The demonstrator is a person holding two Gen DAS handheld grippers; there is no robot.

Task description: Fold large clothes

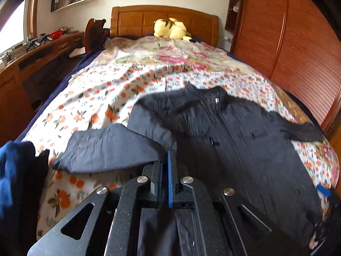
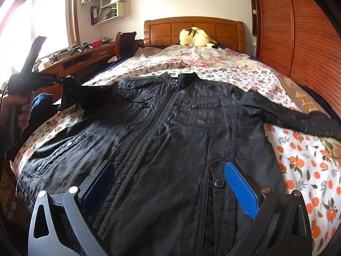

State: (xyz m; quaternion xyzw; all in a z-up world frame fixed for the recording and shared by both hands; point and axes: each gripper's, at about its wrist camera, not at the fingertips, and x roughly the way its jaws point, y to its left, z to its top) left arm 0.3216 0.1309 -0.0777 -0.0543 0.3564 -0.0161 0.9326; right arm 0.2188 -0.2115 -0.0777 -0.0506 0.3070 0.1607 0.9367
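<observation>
We are at the first fold: the black jacket lies front-up and zipped across the bed, collar toward the headboard, and its left sleeve is lifted off the quilt. Our left hand-held gripper has its jaws nearly together, clamped on the sleeve's cuff; in the right wrist view that sleeve hangs taut from it, up at the left edge. Our right hand-held gripper stands wide open just above the jacket's lower front, pads on either side of the zip, holding nothing.

Next, we judge, the sleeve should be carried across the chest and laid flat, with the right gripper free to pin the body or take the other sleeve, which stretches out toward the wardrobe.

Around us: a yellow plush toy sits by the headboard, well clear. Some blue cloth hangs at the bed's left edge, close to the lifted sleeve, and could snag it. A desk runs along the window side.
</observation>
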